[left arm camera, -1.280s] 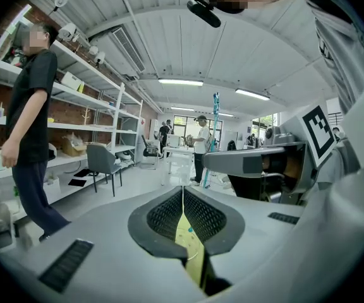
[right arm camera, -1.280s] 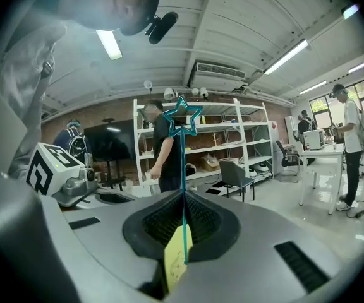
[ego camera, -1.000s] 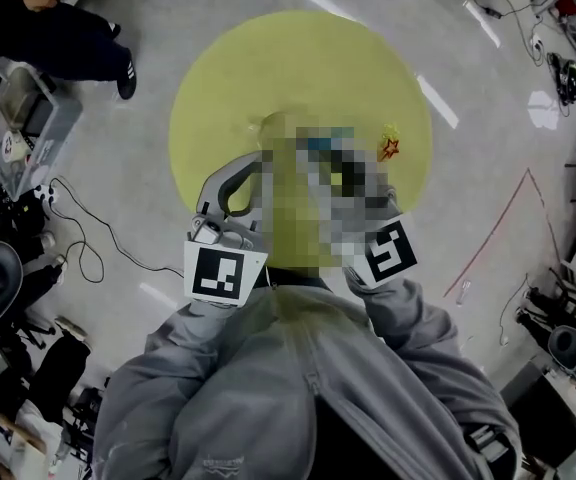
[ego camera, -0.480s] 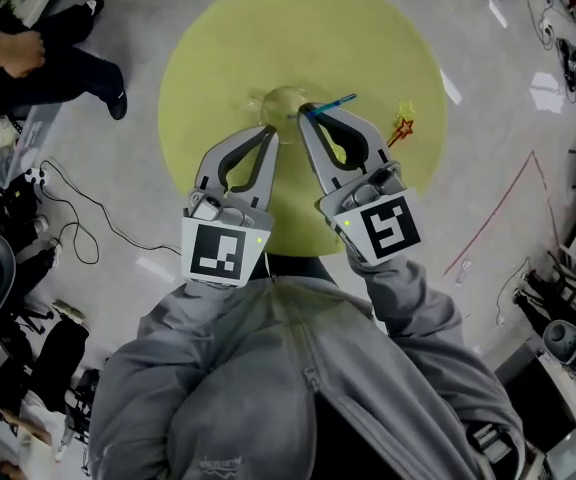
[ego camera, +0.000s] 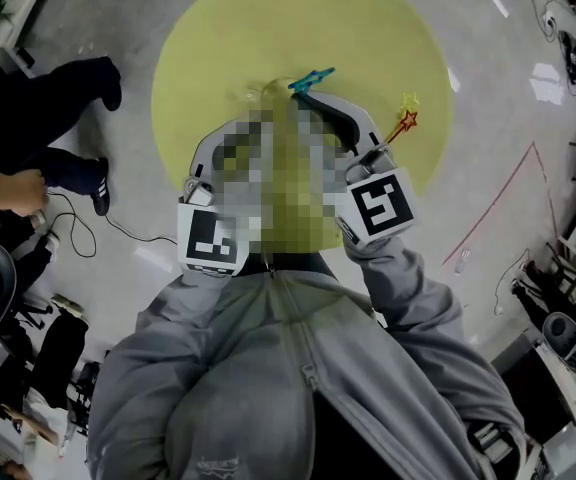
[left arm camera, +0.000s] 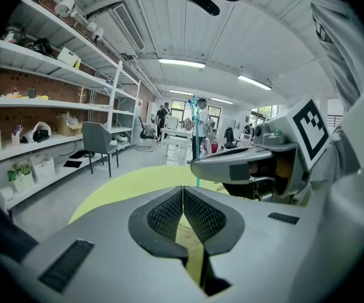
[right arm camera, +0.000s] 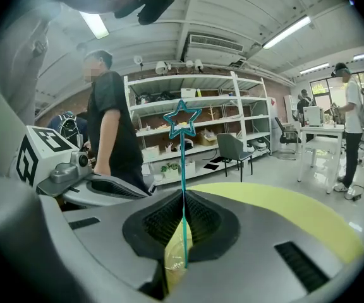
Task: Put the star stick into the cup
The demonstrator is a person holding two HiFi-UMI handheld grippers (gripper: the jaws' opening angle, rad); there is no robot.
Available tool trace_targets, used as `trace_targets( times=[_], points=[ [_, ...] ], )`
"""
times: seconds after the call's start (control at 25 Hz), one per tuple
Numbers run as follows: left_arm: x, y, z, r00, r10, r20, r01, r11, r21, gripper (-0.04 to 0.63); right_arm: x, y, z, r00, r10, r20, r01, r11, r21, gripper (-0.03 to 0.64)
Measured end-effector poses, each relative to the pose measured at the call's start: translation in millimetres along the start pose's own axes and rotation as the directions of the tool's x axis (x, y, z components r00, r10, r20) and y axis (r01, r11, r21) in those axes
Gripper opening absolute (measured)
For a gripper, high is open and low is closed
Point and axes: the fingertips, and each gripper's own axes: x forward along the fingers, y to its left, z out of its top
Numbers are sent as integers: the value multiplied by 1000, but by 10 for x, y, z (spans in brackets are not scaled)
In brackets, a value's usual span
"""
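My right gripper [right arm camera: 184,197] is shut on a thin blue star stick [right arm camera: 182,120], which stands upright with its star above the jaws. In the head view the same stick [ego camera: 311,77] pokes out past the right gripper [ego camera: 315,92] over the round yellow table [ego camera: 388,28]. A clear cup [right arm camera: 171,257] shows through the gap under the right jaws; in the head view the cup [ego camera: 265,92] is only a faint shape beside the stick. My left gripper [left arm camera: 182,191] is shut with nothing in it, close to the left of the right one.
A red star stick and a yellow one [ego camera: 405,119] lie near the table's right edge. A person in black [right arm camera: 109,125] stands beside the table, seen as legs and a hand [ego camera: 28,158] at the left. Shelves, chairs and floor cables surround it.
The right gripper has turned the blue stick from lying sideways to pointing away past its jaws. Both grippers have drawn closer together. The person at the left has shifted down the frame.
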Motion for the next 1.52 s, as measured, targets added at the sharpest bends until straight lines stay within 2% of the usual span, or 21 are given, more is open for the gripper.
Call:
trace_targets(
  times=[0.6,1.2,1.32,1.52],
  points=[
    [42,-117,-177,1000,-5,-22,5,1000,1,18,-24,-81,-311,997,7,-76,-3,999,53,37],
    [-78,-183,-176,1000,-1,-24,1,1000,-1,18,-184,-17,-358,997,-17,-78,23,996,84,41],
    [-112,-250,-126,1000,-3,-26,4,1000,4,18,-274,17,-309,997,-13,-76,20,995,94,103],
    [-247,-296,27,1000,13,-16,-13,1000,9,18,-467,70,-163,996,-60,-69,66,994,90,103]
  ],
)
